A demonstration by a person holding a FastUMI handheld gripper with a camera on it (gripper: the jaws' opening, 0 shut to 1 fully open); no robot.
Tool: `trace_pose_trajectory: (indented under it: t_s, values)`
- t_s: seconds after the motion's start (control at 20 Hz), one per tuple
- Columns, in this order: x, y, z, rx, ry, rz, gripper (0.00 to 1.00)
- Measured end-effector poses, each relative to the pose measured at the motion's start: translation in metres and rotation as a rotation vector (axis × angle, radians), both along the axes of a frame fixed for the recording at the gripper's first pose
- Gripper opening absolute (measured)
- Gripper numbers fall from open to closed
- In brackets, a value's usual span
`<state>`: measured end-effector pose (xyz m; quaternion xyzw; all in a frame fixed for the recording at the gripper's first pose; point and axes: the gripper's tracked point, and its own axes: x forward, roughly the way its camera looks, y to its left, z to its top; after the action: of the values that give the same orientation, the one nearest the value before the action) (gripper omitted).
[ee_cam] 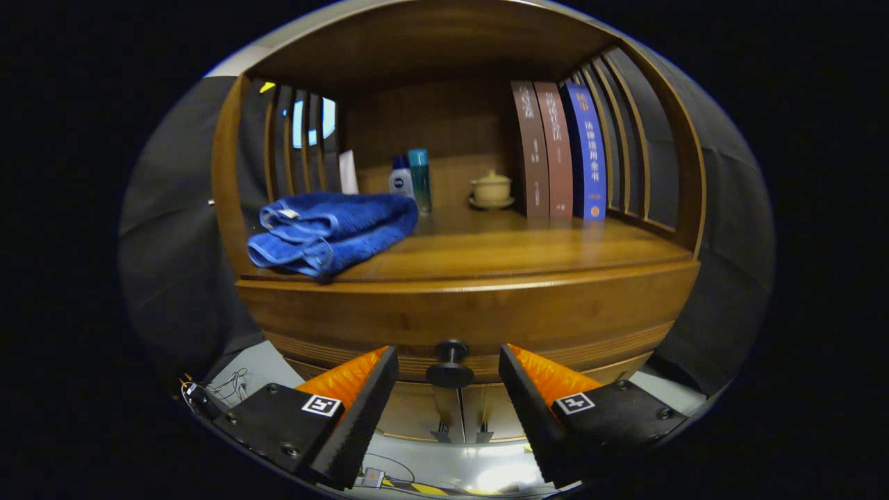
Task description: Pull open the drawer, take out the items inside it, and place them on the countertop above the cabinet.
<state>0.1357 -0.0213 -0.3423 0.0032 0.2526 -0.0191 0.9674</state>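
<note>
Two fingers of the claw stand apart, with the drawer's dark knob between them, touching neither. The drawer sits flush in the wooden cabinet, shut. On the bench above it, a folded blue towel lies near the front edge. Farther back stand a white bottle and a teal bottle side by side, then a small lidded cup on a saucer. Beside that, three books stand upright against the slatted side.
</note>
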Motion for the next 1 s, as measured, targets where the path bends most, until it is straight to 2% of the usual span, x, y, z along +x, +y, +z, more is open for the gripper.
trace_pose_trajectory:
  t_s: [0.05, 0.2, 0.25, 0.35, 0.5, 0.7, 1.0]
  values:
    - [0.005, -0.002, -0.006, 0.003, 0.006, -0.008, 0.95]
    - [0.012, -0.005, -0.021, 0.006, 0.038, -0.017, 0.82]
    - [0.014, 0.002, -0.023, 0.022, 0.042, 0.003, 0.71]
    - [0.012, -0.002, -0.021, -0.034, 0.050, 0.001, 0.49]
    - [0.013, 0.001, -0.024, -0.020, 0.072, -0.005, 0.33]
    - [0.000, 0.001, -0.023, -0.016, 0.089, -0.011, 0.33]
    - [-0.057, 0.007, -0.015, -0.006, 0.127, -0.011, 0.33]
